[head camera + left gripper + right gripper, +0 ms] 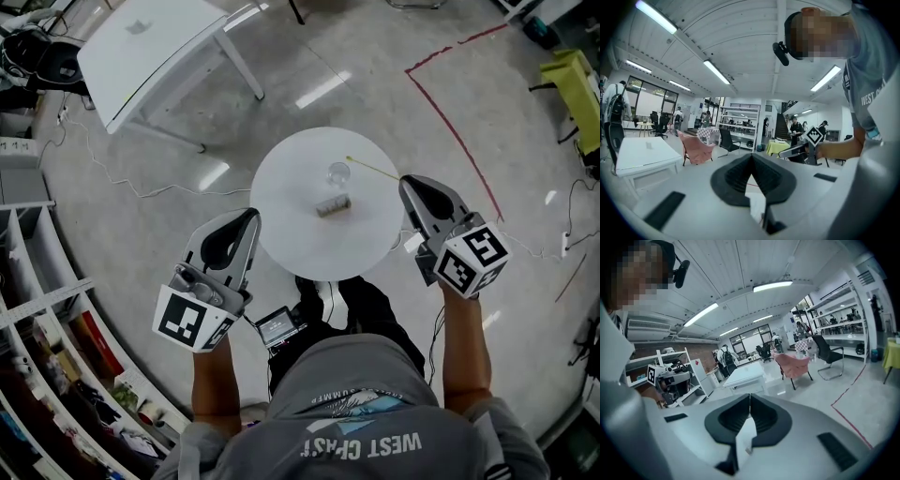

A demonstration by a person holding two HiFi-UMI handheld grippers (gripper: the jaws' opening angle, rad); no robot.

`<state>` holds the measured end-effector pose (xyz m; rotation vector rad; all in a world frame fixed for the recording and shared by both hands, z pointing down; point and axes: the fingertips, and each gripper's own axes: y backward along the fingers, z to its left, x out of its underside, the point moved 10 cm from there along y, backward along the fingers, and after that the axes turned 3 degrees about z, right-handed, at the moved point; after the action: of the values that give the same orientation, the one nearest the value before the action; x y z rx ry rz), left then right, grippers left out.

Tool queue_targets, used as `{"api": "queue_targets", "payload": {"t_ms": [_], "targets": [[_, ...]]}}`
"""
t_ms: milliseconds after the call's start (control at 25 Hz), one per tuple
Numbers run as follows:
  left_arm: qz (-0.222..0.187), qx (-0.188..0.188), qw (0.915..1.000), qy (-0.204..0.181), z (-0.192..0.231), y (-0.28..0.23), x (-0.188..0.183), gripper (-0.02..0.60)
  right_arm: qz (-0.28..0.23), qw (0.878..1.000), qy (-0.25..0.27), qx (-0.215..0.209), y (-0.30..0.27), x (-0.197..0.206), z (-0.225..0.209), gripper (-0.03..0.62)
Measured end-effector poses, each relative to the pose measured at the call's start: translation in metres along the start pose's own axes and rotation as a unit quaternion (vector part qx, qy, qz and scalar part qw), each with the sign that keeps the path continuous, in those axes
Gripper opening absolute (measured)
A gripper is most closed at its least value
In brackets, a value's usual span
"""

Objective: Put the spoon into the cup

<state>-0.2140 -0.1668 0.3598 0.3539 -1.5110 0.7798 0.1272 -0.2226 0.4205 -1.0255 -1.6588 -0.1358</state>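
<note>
A clear cup [338,173] stands near the middle of the round white table [291,234] in the head view. The thin pale spoon [372,168] lies flat to its right, near the table's right edge. My left gripper [250,218] hovers at the table's near left edge, jaws closed with nothing between them. My right gripper [406,184] is at the table's right edge, close to the spoon's outer end, and is also shut and empty. Both gripper views look out level across the room; in them the jaws of the left gripper [751,158] and right gripper [749,398] meet at the tip, and neither cup nor spoon shows.
A small grey cylinder [333,205] lies on the round table, in front of the cup. A white rectangular table [159,47] stands at the back left and shelves [37,309] line the left. Red tape [455,131] and cables [122,178] cross the floor.
</note>
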Motion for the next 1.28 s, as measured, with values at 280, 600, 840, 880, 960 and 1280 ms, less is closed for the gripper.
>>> {"api": "queue_targets", "payload": {"t_ms": [280, 600, 840, 880, 960, 1280], "targets": [[0.012, 0.0, 0.9998, 0.014, -0.001, -0.008, 0.007, 0.002, 0.028, 0.999, -0.018, -0.002, -0.015, 0.017, -0.013, 0.006], [0.028, -0.004, 0.9991, 0.032, -0.001, -0.013, 0.018, 0.002, 0.059, 0.997, -0.039, -0.003, -0.032, 0.038, -0.028, 0.006], [0.037, -0.008, 0.9983, 0.043, -0.005, -0.012, 0.026, 0.002, 0.079, 0.995, -0.054, -0.002, -0.039, 0.054, -0.034, 0.006], [0.039, -0.008, 0.9982, 0.045, -0.005, -0.012, 0.028, 0.002, 0.082, 0.995, -0.056, -0.002, -0.041, 0.057, -0.036, 0.006], [0.042, -0.009, 0.9979, 0.048, -0.006, -0.013, 0.03, 0.002, 0.087, 0.994, -0.059, -0.002, -0.044, 0.062, -0.039, 0.006], [0.052, -0.013, 0.9967, 0.06, -0.007, -0.016, 0.039, 0.002, 0.105, 0.992, -0.072, -0.003, -0.06, 0.078, -0.048, 0.006]]}}
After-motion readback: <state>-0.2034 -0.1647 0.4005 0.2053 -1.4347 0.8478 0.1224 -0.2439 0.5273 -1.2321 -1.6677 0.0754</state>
